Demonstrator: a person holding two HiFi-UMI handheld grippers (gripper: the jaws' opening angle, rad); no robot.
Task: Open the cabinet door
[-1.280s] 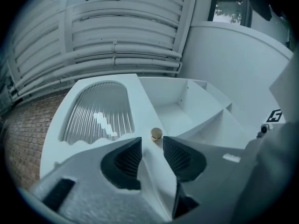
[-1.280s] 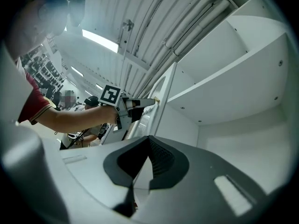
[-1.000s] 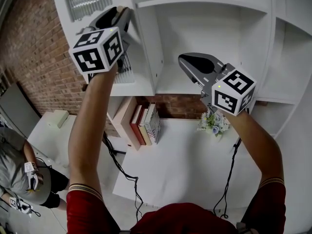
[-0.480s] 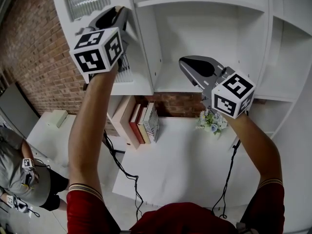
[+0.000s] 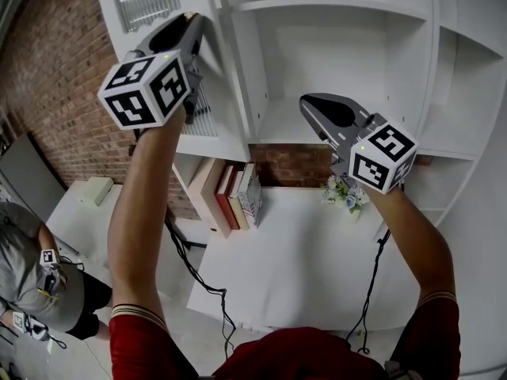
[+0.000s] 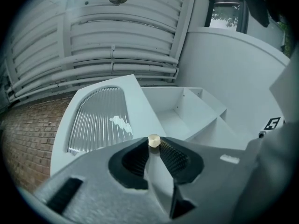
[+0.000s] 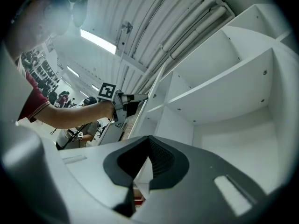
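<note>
Our left gripper (image 6: pixel 153 147) has just been closing its fingers (image 6: pixel 175 155) on the small round brass knob (image 6: pixel 153 141) of the white cabinet door with a ribbed glass panel (image 6: pixel 100 120). The pads pinch the knob at their tips. The door stands partly swung out at the upper left of the white shelf unit (image 5: pixel 341 62). Our right gripper (image 7: pixel 148 143) hangs before an open shelf bay, fingers together on nothing.
</note>
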